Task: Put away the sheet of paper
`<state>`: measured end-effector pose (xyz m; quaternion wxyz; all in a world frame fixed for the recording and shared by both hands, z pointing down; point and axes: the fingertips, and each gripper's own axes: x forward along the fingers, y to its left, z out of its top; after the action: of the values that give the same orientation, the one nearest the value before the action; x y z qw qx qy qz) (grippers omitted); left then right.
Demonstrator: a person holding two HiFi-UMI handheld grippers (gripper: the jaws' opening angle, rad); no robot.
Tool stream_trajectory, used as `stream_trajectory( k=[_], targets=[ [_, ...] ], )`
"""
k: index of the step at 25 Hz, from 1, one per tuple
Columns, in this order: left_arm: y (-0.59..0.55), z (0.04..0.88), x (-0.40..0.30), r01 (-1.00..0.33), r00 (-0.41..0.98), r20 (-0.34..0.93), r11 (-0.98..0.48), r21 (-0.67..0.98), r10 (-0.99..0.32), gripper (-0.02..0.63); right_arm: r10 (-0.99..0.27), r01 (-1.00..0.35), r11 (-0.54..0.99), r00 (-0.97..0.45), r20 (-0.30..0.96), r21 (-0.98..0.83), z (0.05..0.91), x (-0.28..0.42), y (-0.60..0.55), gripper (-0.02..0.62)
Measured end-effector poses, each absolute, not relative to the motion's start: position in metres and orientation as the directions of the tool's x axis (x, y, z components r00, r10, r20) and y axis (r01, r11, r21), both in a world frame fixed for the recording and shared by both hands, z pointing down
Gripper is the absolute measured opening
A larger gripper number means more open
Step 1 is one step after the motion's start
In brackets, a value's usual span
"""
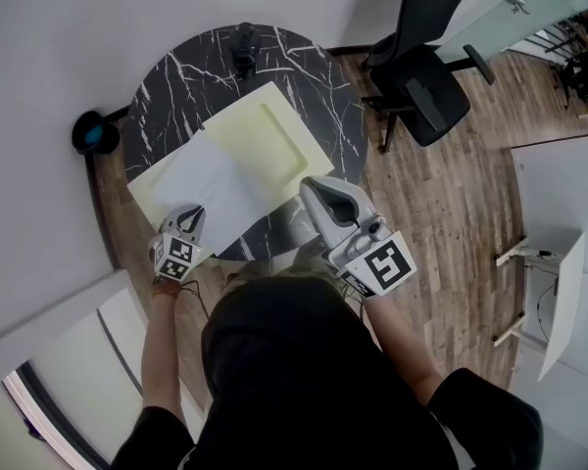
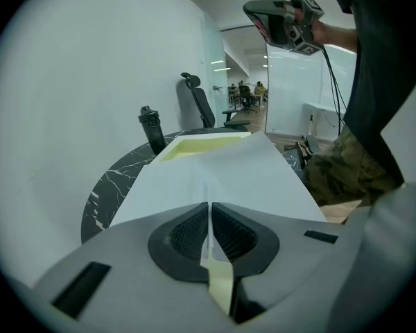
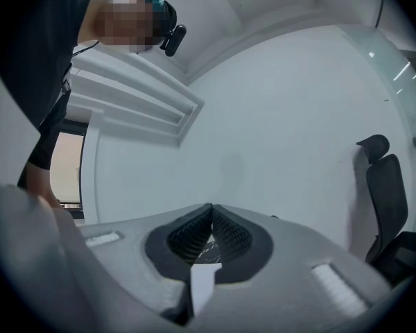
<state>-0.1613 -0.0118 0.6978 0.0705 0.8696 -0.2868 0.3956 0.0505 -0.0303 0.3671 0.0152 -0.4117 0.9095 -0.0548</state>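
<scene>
With the left gripper [image 2: 209, 207], pinched shut on the near edge of the sheet of paper [image 2: 222, 175], both pads pressed against it. With the right gripper [image 3: 211, 212], closed as well but on nothing, lifted above the near rim of the round black marble table [image 1: 191, 67], aimed at the white wall. From the pinched edge outward, spread over a pale yellow tray [image 1: 279, 125]. At the far rim, an upright black bottle [image 1: 243, 49]; on the wooden floor beside, a black office chair [image 1: 426, 71].

Round black marble table [image 1: 176, 86], black bottle [image 1: 243, 49] at its far edge, office chair [image 1: 431, 86] nearby
</scene>
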Motion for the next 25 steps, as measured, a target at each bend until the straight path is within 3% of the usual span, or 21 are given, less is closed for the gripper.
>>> stream_trajectory(
  k=[13,25],
  targets=[
    [-0.010,0.722,-0.188,-0.375,0.454,0.830,-0.915,-0.152,-0.324,0.029,-0.773,-0.773,0.624,-0.632,0.054,-0.111,0.370,0.063,-0.025,0.000],
    [-0.011,0.745,-0.183,-0.329,0.417,0.860,-0.931,-0.159,-0.295,0.029,-0.775,-0.776,0.620,-0.629,0.070,-0.115,0.375,0.064,-0.031,0.000]
  ],
)
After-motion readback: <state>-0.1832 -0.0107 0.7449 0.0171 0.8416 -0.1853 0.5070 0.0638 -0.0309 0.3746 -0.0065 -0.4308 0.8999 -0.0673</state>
